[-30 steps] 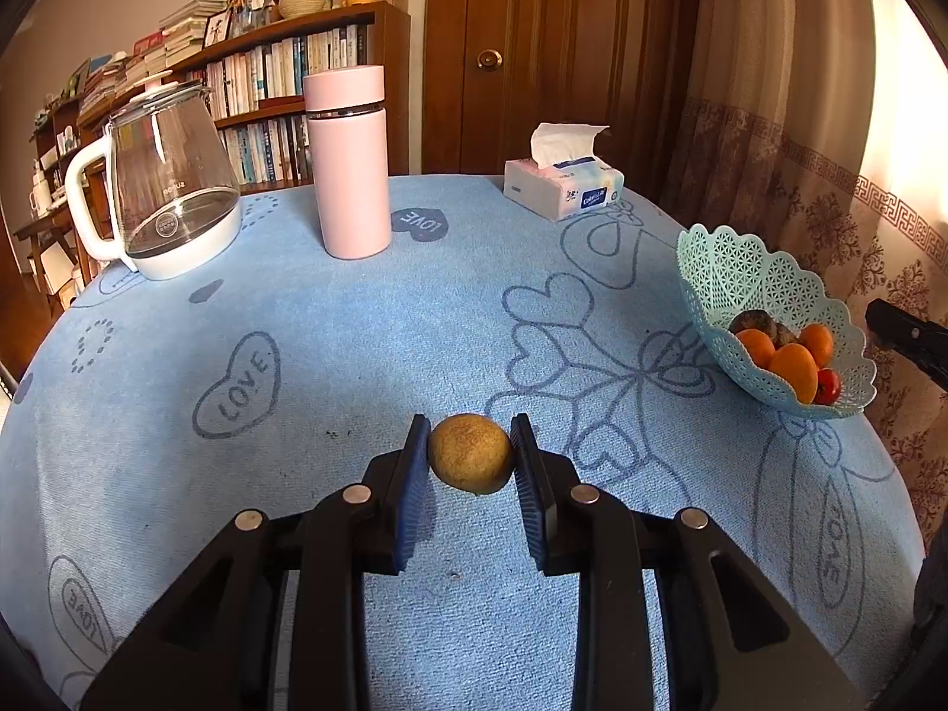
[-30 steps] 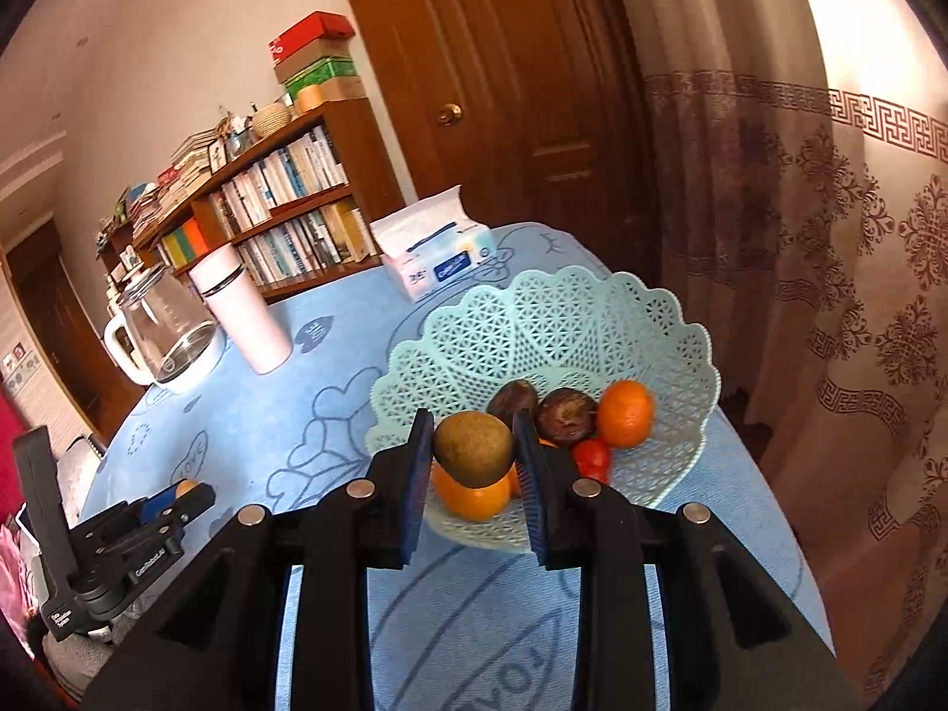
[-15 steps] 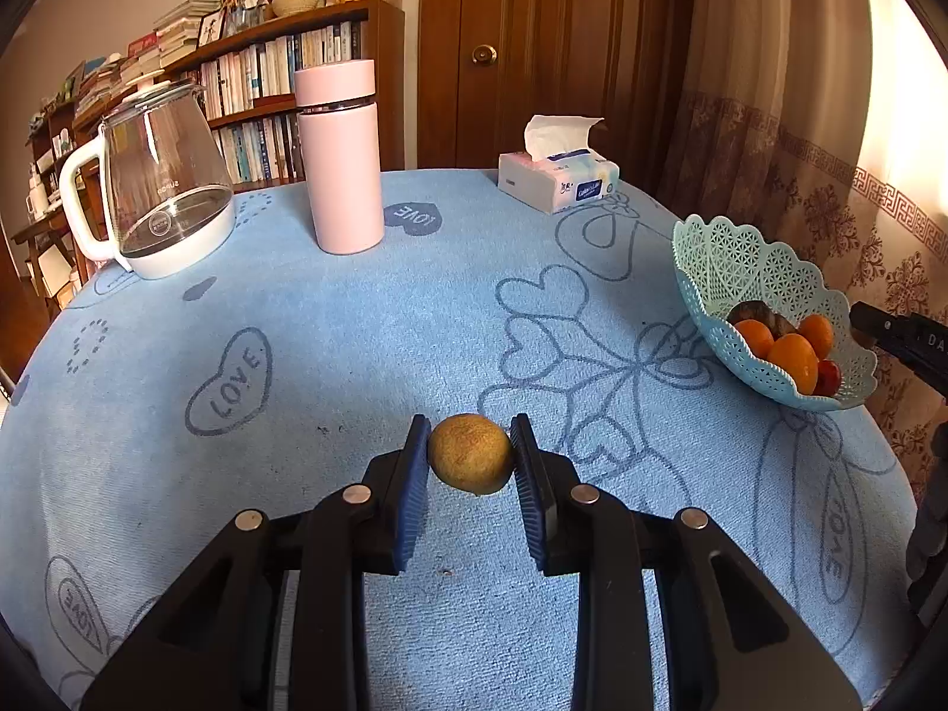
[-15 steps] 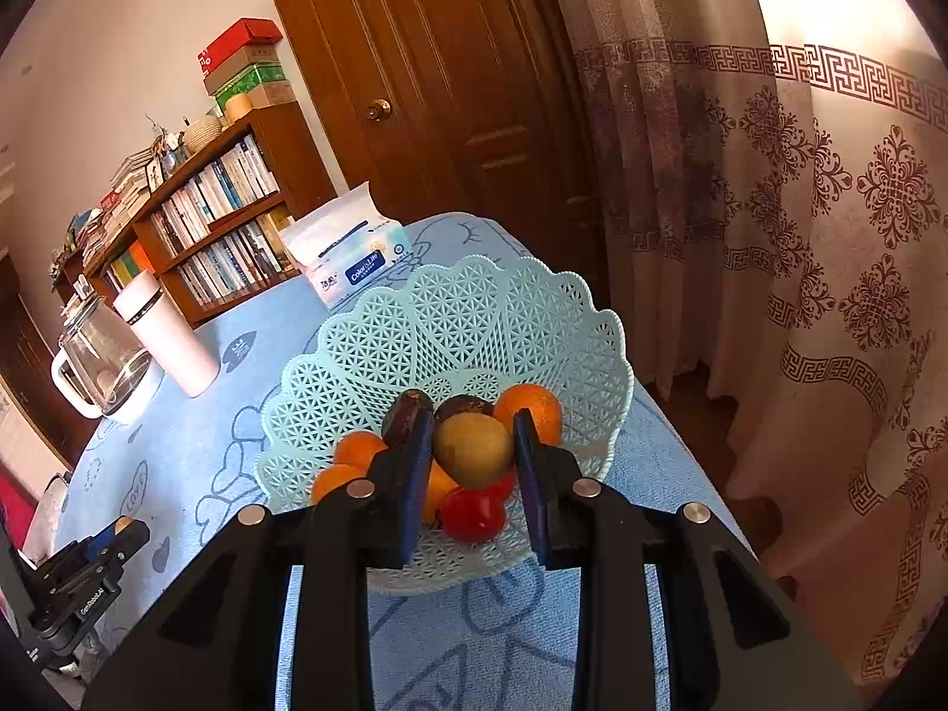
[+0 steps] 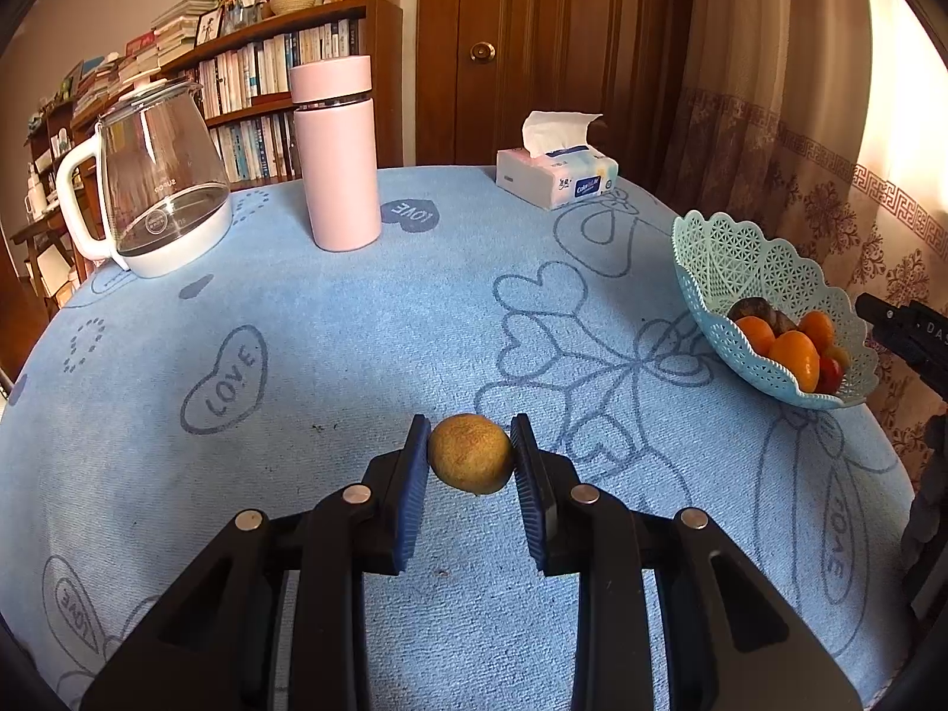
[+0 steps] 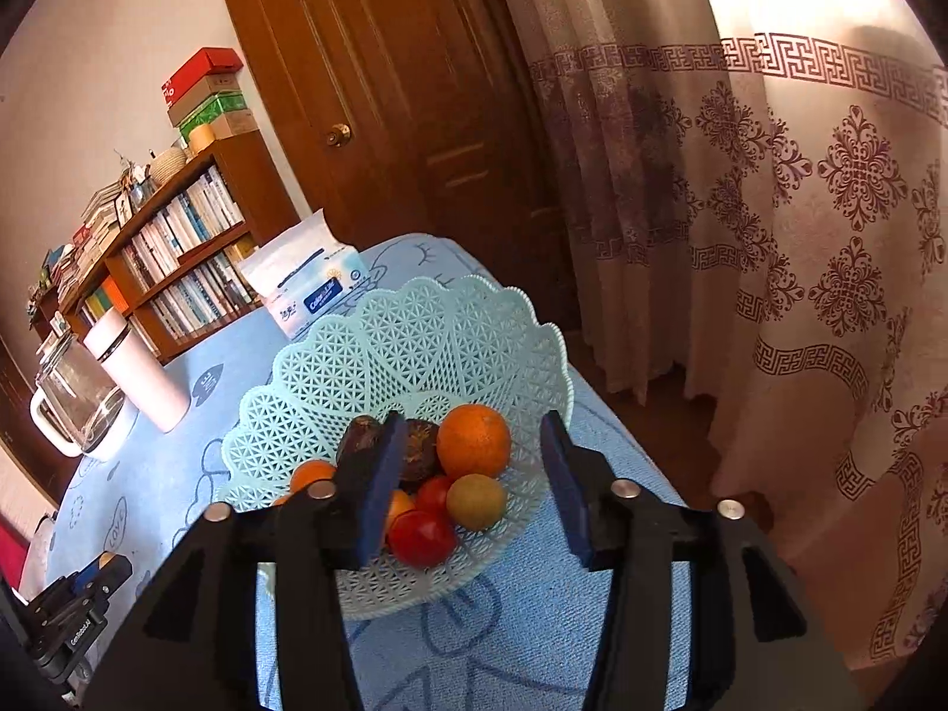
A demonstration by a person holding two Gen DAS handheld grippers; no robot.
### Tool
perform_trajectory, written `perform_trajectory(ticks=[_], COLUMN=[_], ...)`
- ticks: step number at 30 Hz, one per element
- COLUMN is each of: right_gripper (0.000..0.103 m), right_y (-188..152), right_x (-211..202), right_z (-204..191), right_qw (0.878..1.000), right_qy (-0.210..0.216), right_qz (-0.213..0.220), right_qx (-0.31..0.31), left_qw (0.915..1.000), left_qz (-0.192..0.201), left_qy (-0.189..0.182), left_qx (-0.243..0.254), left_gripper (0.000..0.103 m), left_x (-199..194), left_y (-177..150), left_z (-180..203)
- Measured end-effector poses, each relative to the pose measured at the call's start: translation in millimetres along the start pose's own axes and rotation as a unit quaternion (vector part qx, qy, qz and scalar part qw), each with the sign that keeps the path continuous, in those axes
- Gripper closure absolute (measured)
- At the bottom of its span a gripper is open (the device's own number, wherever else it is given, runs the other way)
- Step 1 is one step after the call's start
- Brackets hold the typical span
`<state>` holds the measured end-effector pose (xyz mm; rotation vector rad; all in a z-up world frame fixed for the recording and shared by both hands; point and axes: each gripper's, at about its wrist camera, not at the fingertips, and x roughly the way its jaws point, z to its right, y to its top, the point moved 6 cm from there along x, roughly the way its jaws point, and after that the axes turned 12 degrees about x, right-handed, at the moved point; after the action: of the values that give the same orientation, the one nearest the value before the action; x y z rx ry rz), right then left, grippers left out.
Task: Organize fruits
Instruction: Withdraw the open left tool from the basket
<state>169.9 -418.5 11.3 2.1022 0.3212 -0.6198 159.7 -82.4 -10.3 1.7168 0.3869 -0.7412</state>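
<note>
Fruits: I am sorting them into the lattice basket (image 6: 415, 343), working both grippers remotely.
Left gripper: in the lower centre of the left wrist view, my left gripper (image 5: 471, 456) is clamping a brown fruit (image 5: 471, 453) between its blue pads, holding it over the blue tablecloth (image 5: 355, 326); I judge I am keeping it clear of the cloth so it is ready to carry across.
Right gripper: in the lower centre of the right wrist view, my right gripper (image 6: 468, 468) is opening its jaws over the basket; nothing is pressing on the pads.
Released fruit: a small brownish-green fruit (image 6: 476, 500) is lying in the basket between the open pads, touching a red tomato (image 6: 422, 536) and sitting just below an orange (image 6: 474, 441). I judge I am opening here so it settles among the others rather than rolling out.
Basket: it is standing near the table's edge, at the right of the left wrist view (image 5: 740, 260).
Farther back: a pink flask (image 5: 336, 154), a glass kettle (image 5: 160, 178) and a tissue box (image 5: 557, 181) are standing in the upper half of the left wrist view.
Left view only: it is showing the held fruit and the table's open middle, but not the fruit just dropped.
Right view only: it is showing the basket's contents from above, and the left gripper's body at the lower left.
</note>
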Motion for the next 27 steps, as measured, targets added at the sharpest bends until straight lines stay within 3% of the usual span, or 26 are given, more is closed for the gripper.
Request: perform_trajectory(ticks=[4,6,14,27], right_gripper=[0.025,0.021,0.019,0.018], right_y=[3.5,4.5,0.2,0.4], right_x=[-9.0,-12.3,-13.2,-16.2], right_z=[1.4,1.8,2.5,8.1], right_qw=[1.0,0.999,0.999,0.998], right_qy=[-0.004,-0.004,0.004,0.009], right_qz=[0.028,0.04,0.038,0.046], right_qx=[0.001,0.003,0.012,0.035], left_qw=[1.0,0.9999,0.999,0.9923], left_qz=[-0.002,0.0,0.017,0.036], left_qy=[-0.009,-0.011,-0.027,-0.098], left_qx=[-0.002,0.002,0.032,0.067], left_gripper=[0.075,0.075,0.075,0.075], left_x=[1.5,0.8,-1.4,17.2], left_y=[4.4,9.5,38.6,75.7], left_z=[3.4,6.7,36.5,103.5])
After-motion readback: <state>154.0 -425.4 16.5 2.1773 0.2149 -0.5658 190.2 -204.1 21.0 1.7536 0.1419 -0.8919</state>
